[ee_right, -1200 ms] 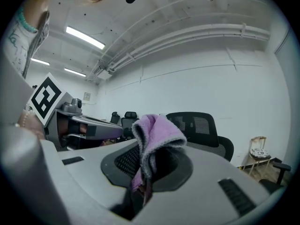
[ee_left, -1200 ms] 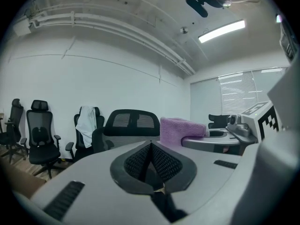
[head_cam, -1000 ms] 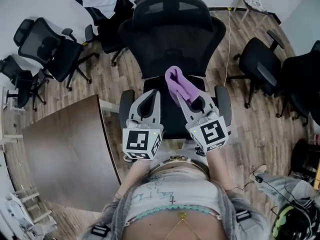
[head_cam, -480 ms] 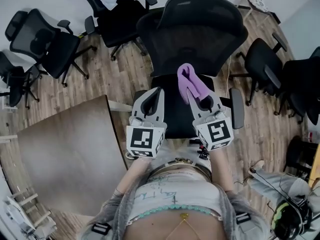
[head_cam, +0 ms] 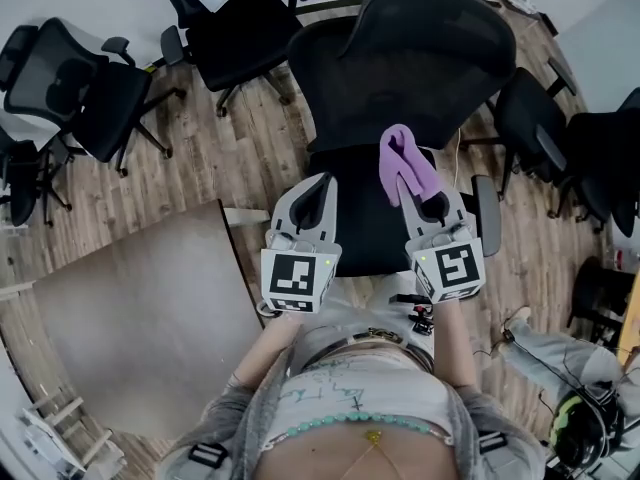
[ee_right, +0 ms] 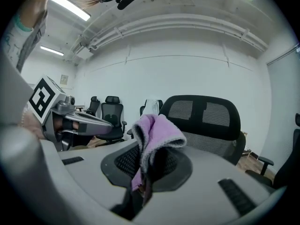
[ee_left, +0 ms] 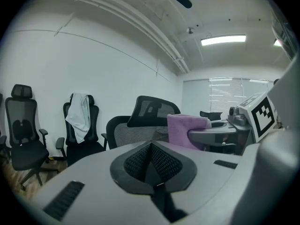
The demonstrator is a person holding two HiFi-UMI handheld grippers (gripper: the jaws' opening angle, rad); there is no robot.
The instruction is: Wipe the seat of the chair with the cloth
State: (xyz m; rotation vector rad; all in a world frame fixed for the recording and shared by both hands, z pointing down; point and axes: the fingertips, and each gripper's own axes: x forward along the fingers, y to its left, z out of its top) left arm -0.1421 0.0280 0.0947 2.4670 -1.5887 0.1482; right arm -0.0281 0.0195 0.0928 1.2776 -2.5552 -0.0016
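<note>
Since 1 second ago the chair seat, both grippers and the cloth have slid toward 3 o'clock in the head view, and more of the table shows at 8 o'clock. The hold is unchanged: the right gripper has its jaws clamped on the 1 purple cloth, raised above the seat at 1 o'clock. The left gripper hovers beside it at 9 o'clock, jaws pressed together on nothing. Count: 2 grippers, 1 cloth, 1 table, at least 5 other chairs.
</note>
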